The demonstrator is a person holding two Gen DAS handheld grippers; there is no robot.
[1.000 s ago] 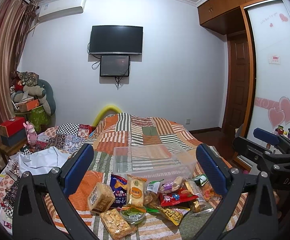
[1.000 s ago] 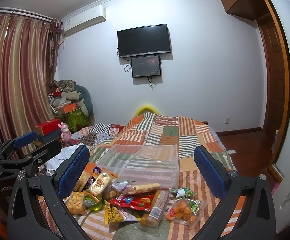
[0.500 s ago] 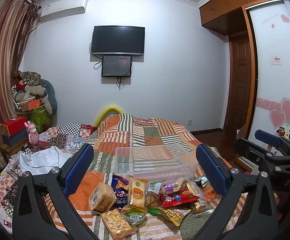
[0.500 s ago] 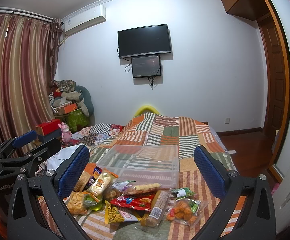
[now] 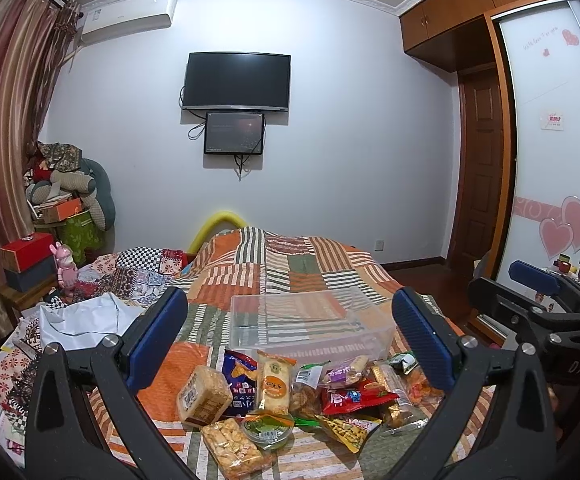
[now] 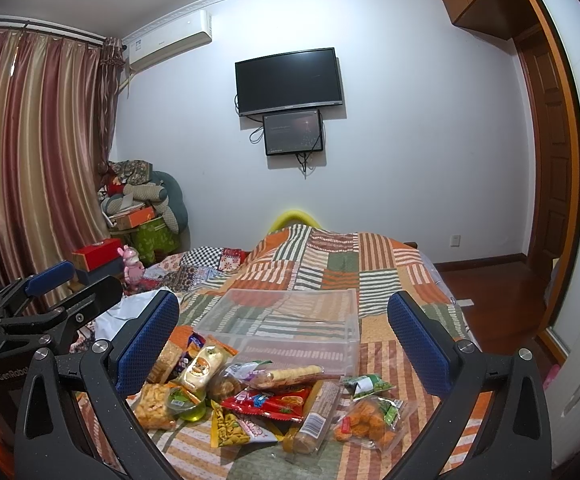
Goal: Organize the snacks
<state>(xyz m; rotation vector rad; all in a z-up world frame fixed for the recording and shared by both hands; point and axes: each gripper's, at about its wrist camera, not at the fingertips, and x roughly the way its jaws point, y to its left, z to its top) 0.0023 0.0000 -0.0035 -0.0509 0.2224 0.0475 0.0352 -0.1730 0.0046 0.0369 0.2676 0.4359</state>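
Note:
A pile of packaged snacks lies on the patchwork bed at the near end; it also shows in the right wrist view. Behind it stands an empty clear plastic bin, also in the right wrist view. My left gripper is open and empty, held above the pile. My right gripper is open and empty too, above the pile. The right gripper shows at the right edge of the left wrist view; the left gripper shows at the left edge of the right wrist view.
The striped patchwork bedspread covers the bed. White cloth and clutter lie on the left side. A nightstand with a red box stands left. A wardrobe with heart stickers and wooden floor are to the right.
The left wrist view has shifted slightly, so the room sits a little more to the right. The snacks, the bin and both open grippers are otherwise as before.

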